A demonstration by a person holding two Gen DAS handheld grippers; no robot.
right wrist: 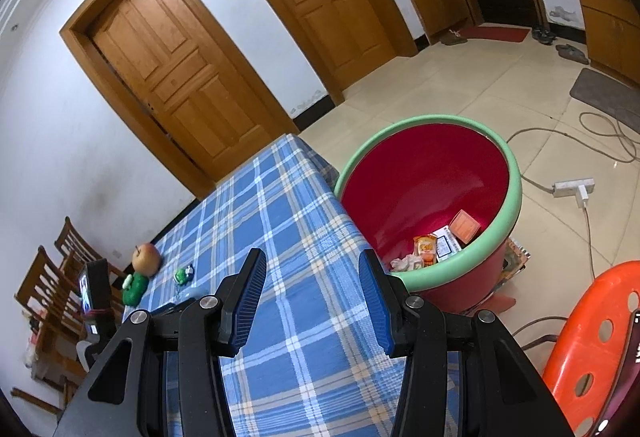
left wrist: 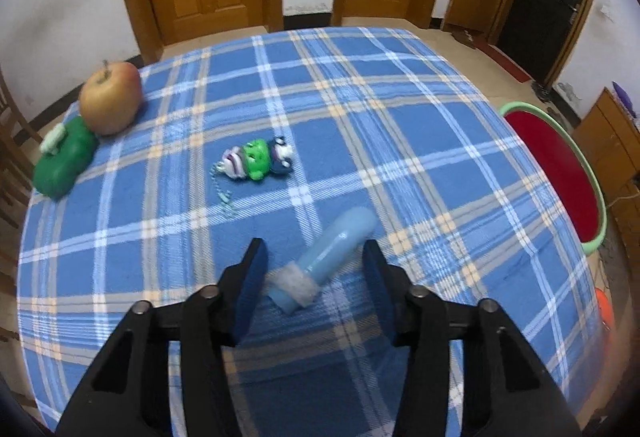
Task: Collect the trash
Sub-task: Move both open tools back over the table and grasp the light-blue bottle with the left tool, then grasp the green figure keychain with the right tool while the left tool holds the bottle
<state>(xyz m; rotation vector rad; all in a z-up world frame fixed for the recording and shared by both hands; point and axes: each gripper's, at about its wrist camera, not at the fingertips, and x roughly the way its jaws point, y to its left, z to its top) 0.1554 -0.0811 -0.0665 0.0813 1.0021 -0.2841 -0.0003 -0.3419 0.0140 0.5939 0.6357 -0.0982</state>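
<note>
At nine o'clock on the counter [left wrist: 400,109], the apple [left wrist: 111,102] and green toy [left wrist: 64,162] are not trash and could be taken by mistake. At six o'clock the left tool [left wrist: 314,264] stands released around the blue tube [left wrist: 329,254], pads not touching; its round body may roll away when squeezed. At three o'clock waits the bin [right wrist: 460,173]; the right tool [right wrist: 312,299] is released and empty.

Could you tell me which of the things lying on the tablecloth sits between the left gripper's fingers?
The pale blue tube with the white wrap near its end. It lies between the left gripper's open fingers; the frog toy, apple and green case lie farther off.
</note>
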